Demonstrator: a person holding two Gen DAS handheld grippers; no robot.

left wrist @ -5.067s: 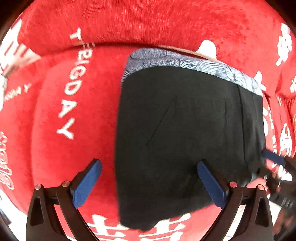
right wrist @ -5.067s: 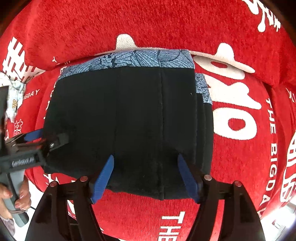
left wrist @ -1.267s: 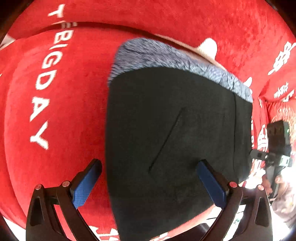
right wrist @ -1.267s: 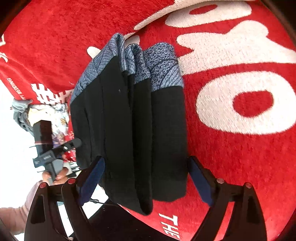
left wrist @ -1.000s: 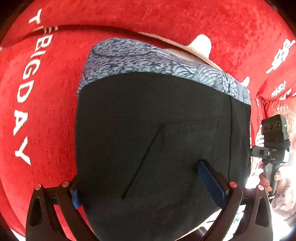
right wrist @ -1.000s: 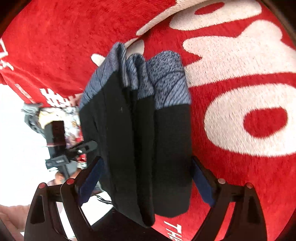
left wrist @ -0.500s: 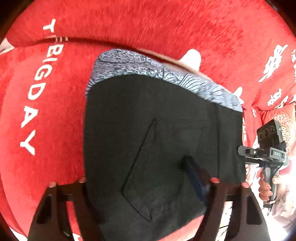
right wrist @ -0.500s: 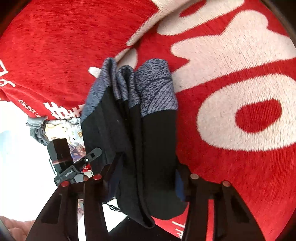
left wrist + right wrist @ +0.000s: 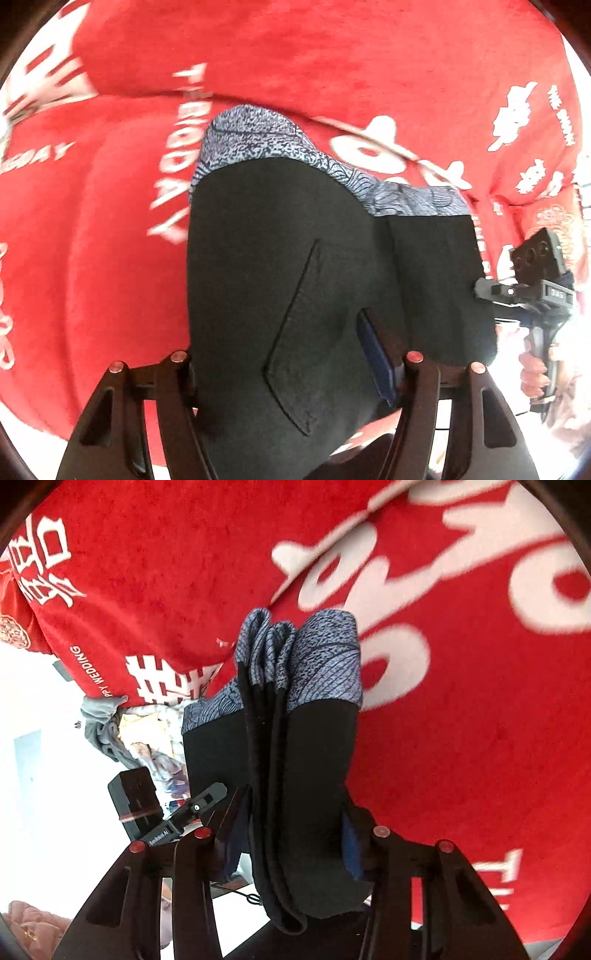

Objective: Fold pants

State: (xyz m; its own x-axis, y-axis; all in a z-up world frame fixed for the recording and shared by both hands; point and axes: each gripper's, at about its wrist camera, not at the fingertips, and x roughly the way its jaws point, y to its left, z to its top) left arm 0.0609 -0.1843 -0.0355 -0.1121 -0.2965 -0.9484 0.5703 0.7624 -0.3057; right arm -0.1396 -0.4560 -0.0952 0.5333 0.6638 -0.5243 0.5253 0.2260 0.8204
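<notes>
In the left wrist view, a plush red cover point(image 9: 92, 258) with blurred white block lettering fills the left and top of the frame, its pile soft and velvety. At the centre the folded pants point(image 9: 295, 277) rise as a tall, rounded black slab of matte fabric, capped at upper centre by a blue-grey waistband point(image 9: 258, 140) with a fine speckled and line-drawn pattern. A thin diagonal seam outlines a pocket on the black face. The left hand-held gripper point(image 9: 291, 369) sits at the bottom centre, its black skeletal fingers drawn in against the cloth and clamped on the lower edge of the pants; one blue pad point(image 9: 376, 362) presses into the fabric at lower right of centre. At the far right edge, the right hand-held gripper point(image 9: 532, 288) shows as a dark boxy body held by a hand.

In the right wrist view, a white, overexposed area takes the left side, with a crumpled grey and patterned cloth pile point(image 9: 129, 731) at left of centre and the left hand-held gripper point(image 9: 177, 819) below it. At the centre the pants point(image 9: 314, 775) appear edge-on, as several stacked black layers fanning into patterned waistband folds near the top. The right hand-held gripper point(image 9: 291, 845) at bottom centre is pinched on that stack. The red cover point(image 9: 480, 738) with large white shapes fills the right.
</notes>
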